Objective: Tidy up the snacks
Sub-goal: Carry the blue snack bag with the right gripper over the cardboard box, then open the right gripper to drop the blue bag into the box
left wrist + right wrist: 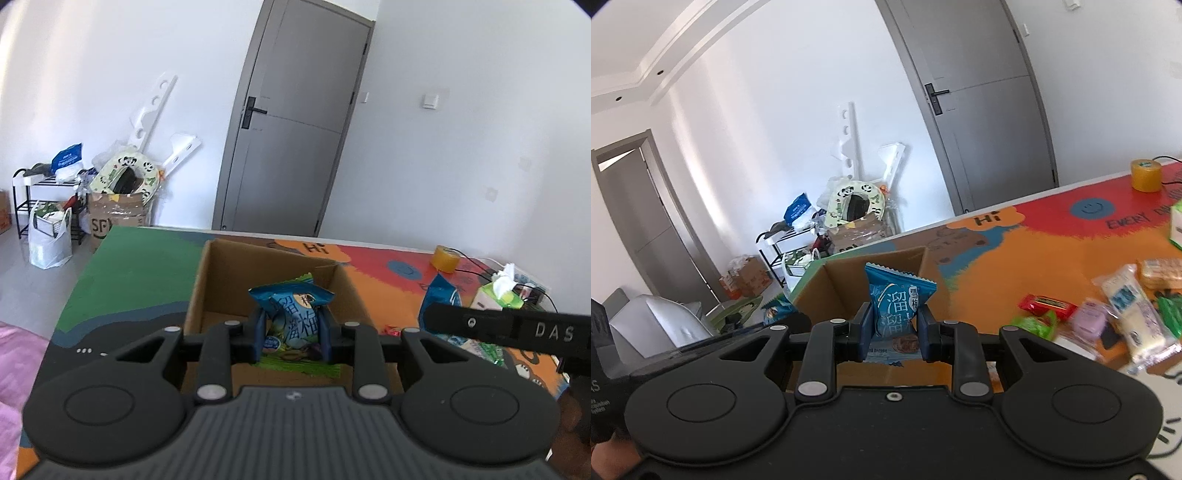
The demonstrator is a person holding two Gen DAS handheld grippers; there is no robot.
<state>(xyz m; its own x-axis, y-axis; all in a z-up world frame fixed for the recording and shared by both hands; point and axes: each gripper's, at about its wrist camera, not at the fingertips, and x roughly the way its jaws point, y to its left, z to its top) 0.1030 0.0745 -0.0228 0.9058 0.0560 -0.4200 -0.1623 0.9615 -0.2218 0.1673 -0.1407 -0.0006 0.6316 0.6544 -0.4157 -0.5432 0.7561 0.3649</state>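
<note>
My left gripper (291,334) is shut on a blue snack packet with a green edge (291,317), held upright over the open cardboard box (207,295). My right gripper (894,328) is shut on a blue snack packet (895,299), held just in front of the same cardboard box (849,273). The right gripper's black body (517,326) and its blue packet (439,295) show at the right of the left wrist view. The left gripper's packet (777,308) peeks out at the left of the right wrist view.
The box stands on a colourful table mat (1015,266). Several loose snacks lie to the right, among them a red bar (1047,304), a white pack (1134,314) and a green packet (1034,325). A tape roll (1145,175) and a tissue box (495,295) stand farther back.
</note>
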